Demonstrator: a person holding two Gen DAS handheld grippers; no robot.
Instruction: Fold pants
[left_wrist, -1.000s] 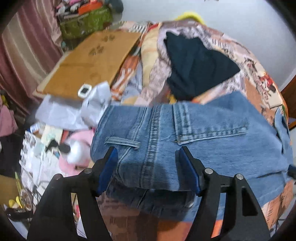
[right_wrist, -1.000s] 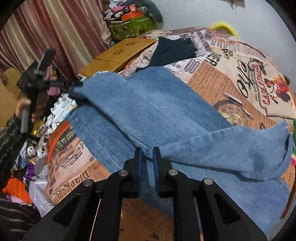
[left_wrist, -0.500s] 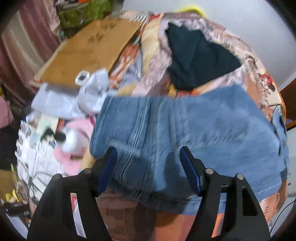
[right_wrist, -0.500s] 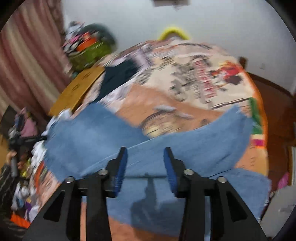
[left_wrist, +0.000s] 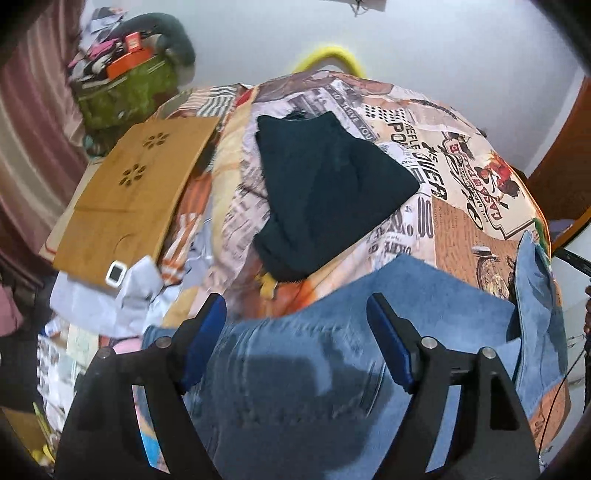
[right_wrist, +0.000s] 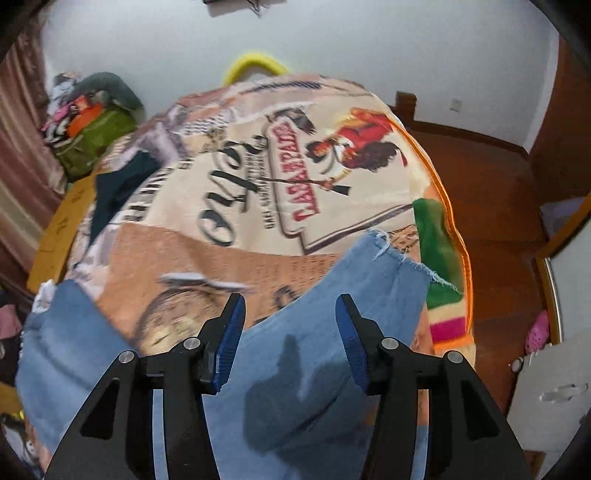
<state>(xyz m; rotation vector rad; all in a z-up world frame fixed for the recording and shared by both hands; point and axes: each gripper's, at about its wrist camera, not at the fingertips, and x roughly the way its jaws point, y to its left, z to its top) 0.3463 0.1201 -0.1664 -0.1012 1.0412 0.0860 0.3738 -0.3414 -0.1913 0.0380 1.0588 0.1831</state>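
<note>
Denim is the stuff at risk here: the blue jeans (left_wrist: 369, 362) lie on the bed's printed bedspread (left_wrist: 454, 155), nearer the cameras than the dark folded garment (left_wrist: 325, 192), which serves as the landmark. In the left wrist view the waist end of the pants sits just below that dark garment, close to the bed's edge on the side of the wooden board (left_wrist: 136, 195); in the right wrist view the frayed leg hem (right_wrist: 399, 258) reaches far from the dark garment, toward the orange piping (right_wrist: 454, 229) at the opposite edge. The left hand-held gripper (left_wrist: 297, 314) stands wide, its jaws having just been opening, with nothing pinched between them and denim only beneath. The right hand-held gripper (right_wrist: 290, 306) stands partly apart, its jaws likewise having just been opening, and it too grips nothing; blurred cloth lies under it. With both ends free, I judge that the layers could slide out of line, since denim is heavy and one leg lies at a slant over the other. A grab that catches only the top layer would drag it and leave the lower leg behind, giving a crooked fold. The hem near the piping could slip off the bed. A pull from the waist end might also snag the dark garment or clutter beside the board.
</note>
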